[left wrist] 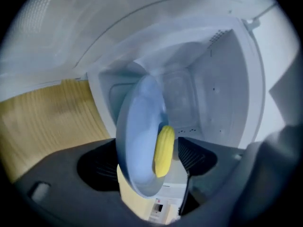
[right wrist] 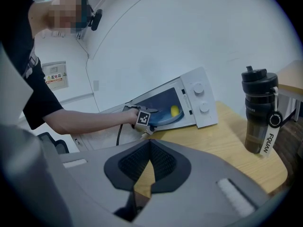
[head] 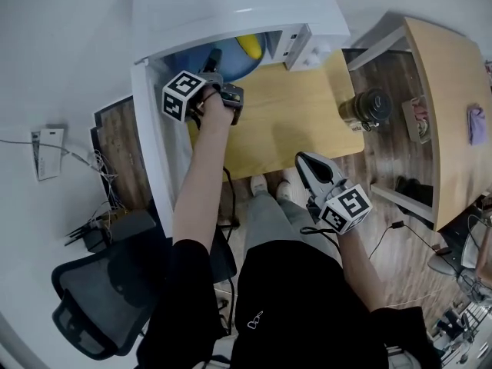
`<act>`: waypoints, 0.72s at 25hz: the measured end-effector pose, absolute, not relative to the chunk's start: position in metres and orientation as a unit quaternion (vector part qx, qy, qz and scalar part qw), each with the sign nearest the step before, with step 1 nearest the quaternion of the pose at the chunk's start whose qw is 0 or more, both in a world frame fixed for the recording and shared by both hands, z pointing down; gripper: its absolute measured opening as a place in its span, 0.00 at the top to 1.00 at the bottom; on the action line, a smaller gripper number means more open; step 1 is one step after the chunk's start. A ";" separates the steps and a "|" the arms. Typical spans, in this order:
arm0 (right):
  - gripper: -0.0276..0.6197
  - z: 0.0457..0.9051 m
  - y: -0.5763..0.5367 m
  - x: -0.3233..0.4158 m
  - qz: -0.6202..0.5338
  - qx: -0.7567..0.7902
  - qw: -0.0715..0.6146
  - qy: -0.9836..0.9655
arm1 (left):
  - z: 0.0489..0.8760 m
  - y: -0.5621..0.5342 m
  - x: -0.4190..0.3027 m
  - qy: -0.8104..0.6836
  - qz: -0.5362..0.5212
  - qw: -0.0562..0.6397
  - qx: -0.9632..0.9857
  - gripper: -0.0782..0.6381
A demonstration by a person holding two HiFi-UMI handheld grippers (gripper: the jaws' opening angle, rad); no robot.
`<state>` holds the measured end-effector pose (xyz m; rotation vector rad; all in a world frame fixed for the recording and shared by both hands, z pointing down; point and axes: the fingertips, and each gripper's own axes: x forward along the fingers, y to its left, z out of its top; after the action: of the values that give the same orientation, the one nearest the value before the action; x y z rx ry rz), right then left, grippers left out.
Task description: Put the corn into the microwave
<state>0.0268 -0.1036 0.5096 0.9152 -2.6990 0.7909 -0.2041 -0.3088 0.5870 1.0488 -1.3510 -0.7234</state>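
Note:
The yellow corn (head: 250,46) (left wrist: 164,150) lies on a pale blue plate (head: 231,64) (left wrist: 139,145) inside the open white microwave (head: 231,6) (right wrist: 199,98). My left gripper (head: 217,58) (left wrist: 147,164) reaches into the oven's mouth. Its jaws stand open on either side of the plate's near rim, and the pads do not press on it. In the right gripper view the corn (right wrist: 174,110) shows through the opening beside the left gripper (right wrist: 144,119). My right gripper (head: 306,162) (right wrist: 150,145) is shut on nothing, held over the wooden table's near edge.
The microwave door (head: 154,160) hangs open to the left of the wooden table (head: 284,121). A dark bottle (head: 367,108) (right wrist: 258,112) stands at the table's right end. An office chair (head: 108,290) is at the lower left, with cables on the floor.

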 end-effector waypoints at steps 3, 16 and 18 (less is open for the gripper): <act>0.95 0.511 -0.096 0.029 0.273 0.307 0.089 -0.907 | 0.587 -0.310 -0.198 -0.581 -0.261 0.613 0.466 0.32; 0.95 0.508 -0.083 0.036 0.281 0.302 0.071 -0.908 | 0.580 -0.257 -0.152 -0.568 -0.134 0.609 0.538 0.27; 0.95 0.505 -0.084 0.036 0.276 0.300 0.069 -0.910 | 0.567 -0.244 -0.138 -0.556 -0.109 0.586 0.579 0.37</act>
<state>0.0364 -0.0841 0.5049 0.9045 -2.7415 0.8322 -0.1381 -0.2439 0.5666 1.3487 -1.2970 -0.2542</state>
